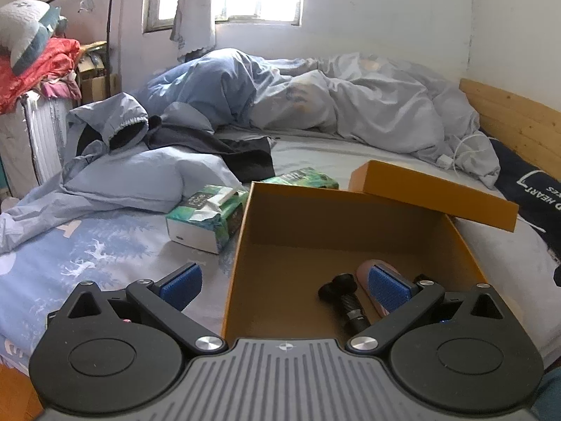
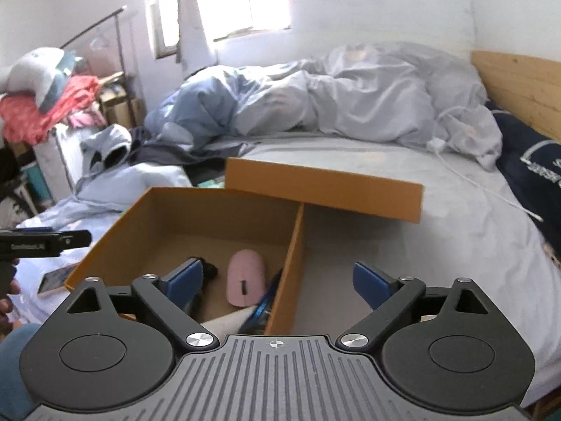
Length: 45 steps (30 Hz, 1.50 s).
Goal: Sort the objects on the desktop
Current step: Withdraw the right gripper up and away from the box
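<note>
An open orange cardboard box [image 2: 196, 217] sits on a bed and already holds a pink computer mouse [image 2: 245, 277] and a black ridged tool [image 1: 345, 300]. Both the left gripper [image 1: 284, 282] and right gripper [image 2: 277, 280] hover spread wide and empty. Sorting seems midway. A smartphone [image 2: 52, 280] lies outside, at the box's nine o'clock, probably the next pickup.

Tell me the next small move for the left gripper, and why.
Probably swing the left gripper left toward the open tissue pack. Its jaws are open and empty over the near left wall of the box, which already holds the pink mouse and a black tool. The pack lies on the bed just left of the box, unsorted.
</note>
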Tool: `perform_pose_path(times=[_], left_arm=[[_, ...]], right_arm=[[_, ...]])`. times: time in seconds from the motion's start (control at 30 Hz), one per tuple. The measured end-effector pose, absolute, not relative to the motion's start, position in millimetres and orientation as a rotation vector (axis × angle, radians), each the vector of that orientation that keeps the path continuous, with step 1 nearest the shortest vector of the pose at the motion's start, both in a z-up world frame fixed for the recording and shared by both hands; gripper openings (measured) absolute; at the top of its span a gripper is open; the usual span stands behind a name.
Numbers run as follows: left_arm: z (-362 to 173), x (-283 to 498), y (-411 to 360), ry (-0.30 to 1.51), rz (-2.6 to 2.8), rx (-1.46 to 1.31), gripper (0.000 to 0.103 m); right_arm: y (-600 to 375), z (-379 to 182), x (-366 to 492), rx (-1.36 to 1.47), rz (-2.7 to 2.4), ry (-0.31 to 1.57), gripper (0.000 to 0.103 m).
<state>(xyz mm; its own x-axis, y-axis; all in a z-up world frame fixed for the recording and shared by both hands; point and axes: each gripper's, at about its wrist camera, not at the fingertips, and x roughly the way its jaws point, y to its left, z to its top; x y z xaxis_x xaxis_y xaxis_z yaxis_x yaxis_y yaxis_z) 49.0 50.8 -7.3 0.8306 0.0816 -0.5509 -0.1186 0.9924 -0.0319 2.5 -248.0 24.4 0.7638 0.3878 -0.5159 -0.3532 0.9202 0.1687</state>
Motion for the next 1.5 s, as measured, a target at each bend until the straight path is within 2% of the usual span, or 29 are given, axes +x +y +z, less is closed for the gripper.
perform_pose_path(times=[0.07,0.23,1.5], left_arm=[[-8,50,48,0.582,0.104,-0.057,0.103],[-11,49,38,0.597,0.076,-0.05,0.103],[-23,51,17,0.641,0.047,0.011,0.103]], right_arm=[[-252,21,2,0.072,0.395,0.575,0.101],[-260,18,-2,0.105,0.394,0.551,0.103],[-248,-15,-1,0.113,0.352,0.645,0.103]])
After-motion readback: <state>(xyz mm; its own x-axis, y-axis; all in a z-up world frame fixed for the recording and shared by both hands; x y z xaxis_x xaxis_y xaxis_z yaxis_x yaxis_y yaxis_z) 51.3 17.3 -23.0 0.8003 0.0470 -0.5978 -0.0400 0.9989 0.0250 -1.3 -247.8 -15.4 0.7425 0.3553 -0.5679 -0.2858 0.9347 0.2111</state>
